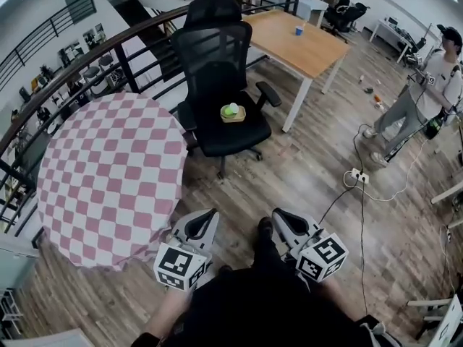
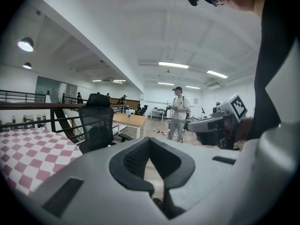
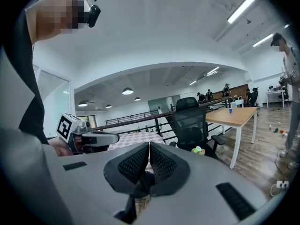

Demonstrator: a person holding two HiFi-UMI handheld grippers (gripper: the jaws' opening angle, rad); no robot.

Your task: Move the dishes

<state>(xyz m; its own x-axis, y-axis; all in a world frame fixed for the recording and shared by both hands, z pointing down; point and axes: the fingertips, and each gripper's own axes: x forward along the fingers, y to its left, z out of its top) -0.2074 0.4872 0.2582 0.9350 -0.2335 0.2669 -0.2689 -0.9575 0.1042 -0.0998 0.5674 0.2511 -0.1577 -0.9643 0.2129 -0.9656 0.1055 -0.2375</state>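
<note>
Wood planks cover the floor (image 1: 318, 172) of a big open room with a dark railing (image 1: 87, 56) curving along one side. Near the railing stands a round worktop (image 1: 108, 179) under a pink and white checked cloth. Just beside it is a black chair (image 1: 217, 63) on wheels. A small tan dish (image 1: 232, 113) sits on the chair's seat, with something green and something white in it. Past the chair stands a long wooden table (image 1: 307, 45) with white legs, and a little blue cup (image 1: 299, 30) stands on top of it. Far off to the right a person (image 1: 427, 85) in a light top stands on the floor. A white power strip (image 1: 359, 177) lies on the planks with its cable trailing away. Close to me, someone in dark clothes holds two grippers low and side by side, both pointed toward the chair. The left gripper (image 2: 149, 139) has its tips pressed together with nothing between them. The right gripper (image 3: 149, 145) is closed too, pad against pad, and it holds nothing. The dish is well apart from both grippers, out in front of them on the chair. Each gripper has a cube with black and white squares on it.
</note>
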